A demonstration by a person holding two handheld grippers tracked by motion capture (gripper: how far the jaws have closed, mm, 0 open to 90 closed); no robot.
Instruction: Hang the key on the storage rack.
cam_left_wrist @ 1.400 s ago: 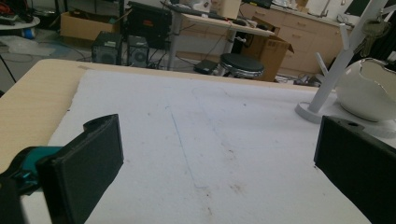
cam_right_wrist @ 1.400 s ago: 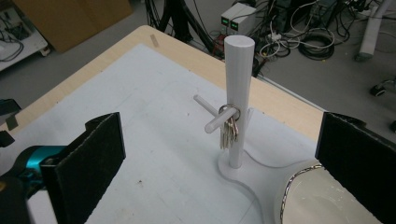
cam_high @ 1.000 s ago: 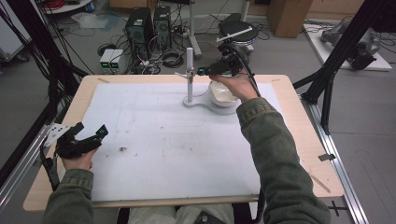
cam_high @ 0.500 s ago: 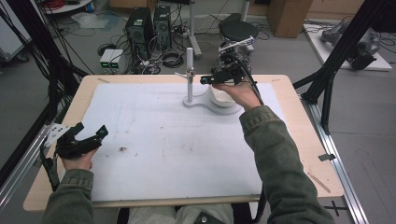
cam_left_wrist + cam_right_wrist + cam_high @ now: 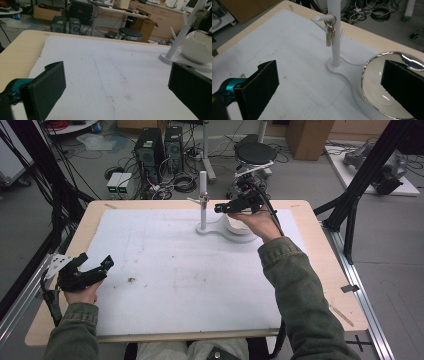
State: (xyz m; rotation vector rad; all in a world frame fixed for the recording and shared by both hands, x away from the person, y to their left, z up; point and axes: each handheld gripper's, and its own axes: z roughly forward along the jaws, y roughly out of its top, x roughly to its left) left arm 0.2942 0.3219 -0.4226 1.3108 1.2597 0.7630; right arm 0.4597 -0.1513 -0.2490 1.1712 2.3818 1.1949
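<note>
A white peg stand point(image 5: 335, 37) rises from a flat white base point(image 5: 210, 229) at the far middle of the table. A bunch of keys point(image 5: 329, 32) hangs from one of its pegs. Beside the post, on the same base, sits a white bowl point(image 5: 384, 97) with a shiny inside. My right gripper point(image 5: 220, 209) hovers over the bowl, pointing left at the stand, its jaws open and empty point(image 5: 334, 82). My left gripper point(image 5: 96, 260) rests at the table's left edge, open and empty point(image 5: 117, 82). In the left gripper view the stand point(image 5: 180, 35), the keys point(image 5: 200, 16) and the bowl point(image 5: 197, 47) appear far off.
A white mat point(image 5: 175, 270) covers most of the wooden table point(image 5: 320, 270); it carries faint stains and a small speck point(image 5: 131, 280). Black frame posts point(image 5: 350, 205) stand off the right side. Computers and cables lie on the floor behind.
My right gripper has lifted from down by the bowl and now hangs higher, beside the stand's pegs. The left gripper has stayed still.
</note>
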